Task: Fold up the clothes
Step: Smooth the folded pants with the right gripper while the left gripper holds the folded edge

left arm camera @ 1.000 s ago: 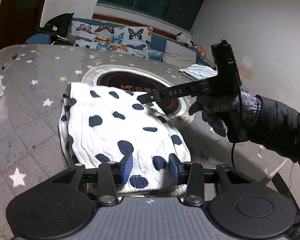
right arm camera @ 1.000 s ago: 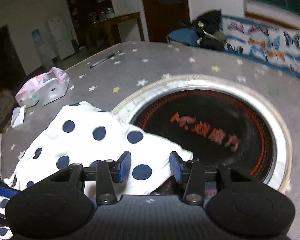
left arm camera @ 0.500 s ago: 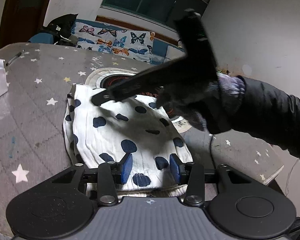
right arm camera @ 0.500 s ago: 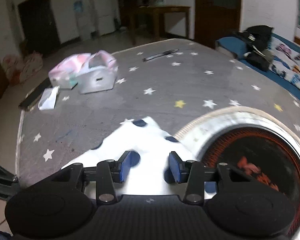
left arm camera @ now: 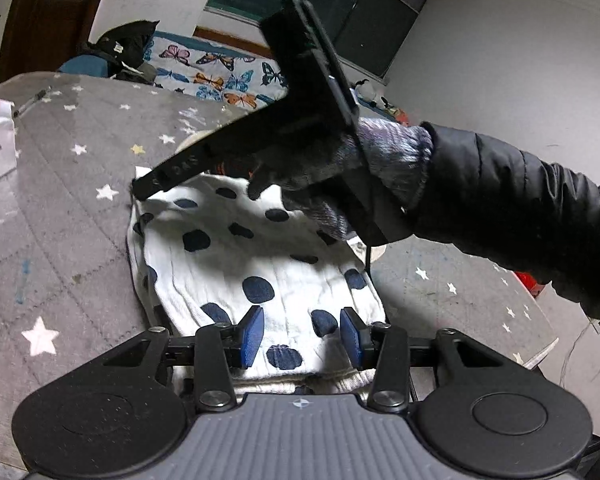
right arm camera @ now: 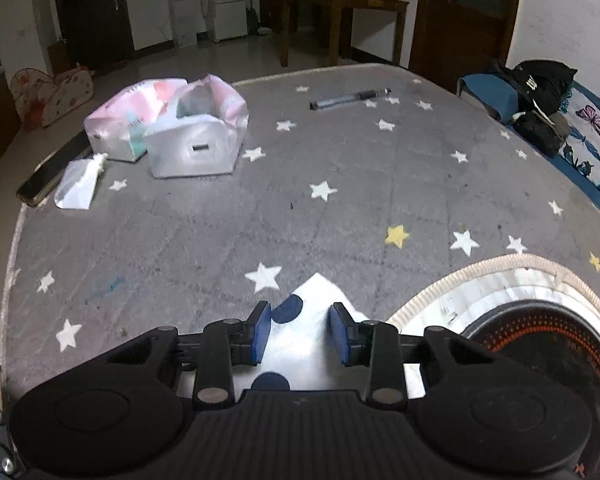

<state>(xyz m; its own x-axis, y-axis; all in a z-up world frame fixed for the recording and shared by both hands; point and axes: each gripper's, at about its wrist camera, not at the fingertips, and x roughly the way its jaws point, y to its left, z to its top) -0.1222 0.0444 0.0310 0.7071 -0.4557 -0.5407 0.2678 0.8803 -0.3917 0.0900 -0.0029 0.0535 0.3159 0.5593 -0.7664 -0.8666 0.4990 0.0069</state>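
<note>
Left wrist view looks down over the white garment with navy dots [left arm camera: 256,256], which lies folded into a rounded pad on the grey star-print table cover [left arm camera: 60,216]. The left gripper [left arm camera: 302,336] hovers at the garment's near edge with its blue pads spread apart and nothing between them but cloth seen below. Whether the pads touch the fabric I cannot tell.

Across the garment, the right gripper [left arm camera: 140,192] reaches in from the right, held by a gloved hand [left arm camera: 340,176] in a dark padded sleeve [left arm camera: 520,208]. Its black finger tips sit at the garment's far-left corner, at the edge of the cloth.

Right wrist view shows the right gripper [right arm camera: 300,334] with its blue pads set apart, a pointed corner of the dotted garment [right arm camera: 312,320] lying between and below them; it does not look clamped. Just to the right is a round dark inset with a pale rim [right arm camera: 500,284] in the table. Further off on the cover sit a pink and white tissue pack [right arm camera: 132,120], a white box [right arm camera: 192,152], a pen [right arm camera: 348,98] and a dark phone-like slab [right arm camera: 48,176] at the left edge.
</note>
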